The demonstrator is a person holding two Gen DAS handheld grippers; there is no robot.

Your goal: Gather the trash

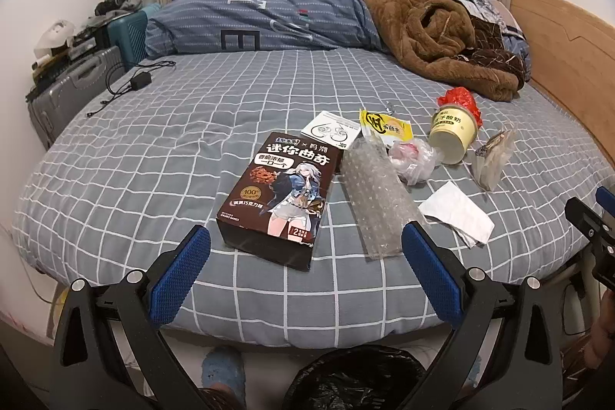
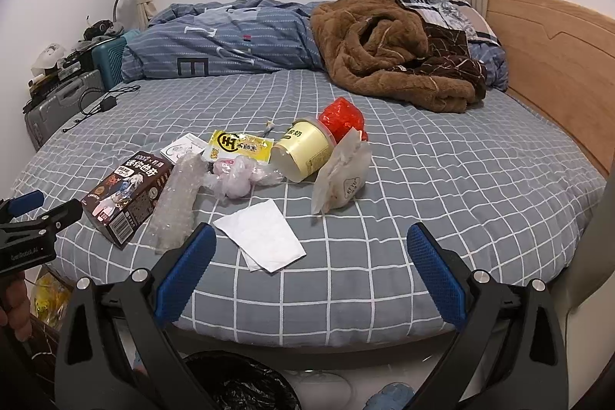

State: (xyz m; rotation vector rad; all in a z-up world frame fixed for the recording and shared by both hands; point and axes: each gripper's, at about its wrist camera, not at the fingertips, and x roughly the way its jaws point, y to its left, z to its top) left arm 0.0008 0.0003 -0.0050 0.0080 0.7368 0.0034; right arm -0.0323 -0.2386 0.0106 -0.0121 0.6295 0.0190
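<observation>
Nearest, at six o'clock below the bed's edge, the trash bin (image 1: 355, 377), black-lined; contents can't be made out. Left gripper (image 1: 305, 273) spread wide, holding nothing; right gripper (image 2: 311, 271) likewise spread and bare. On the checked bed (image 1: 153, 148): cookie box (image 1: 280, 198), long axis running six to twelve, bubble wrap (image 1: 374, 195) alongside, white tissue (image 2: 261, 237) flat. Further: yogurt cup (image 2: 303, 148) tipped over, mouth toward seven o'clock, red bag (image 2: 342, 118) behind it.

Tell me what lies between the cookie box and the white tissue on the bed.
A roll of bubble wrap lies between the cookie box and the white tissue, clearest in the left wrist view.
</observation>
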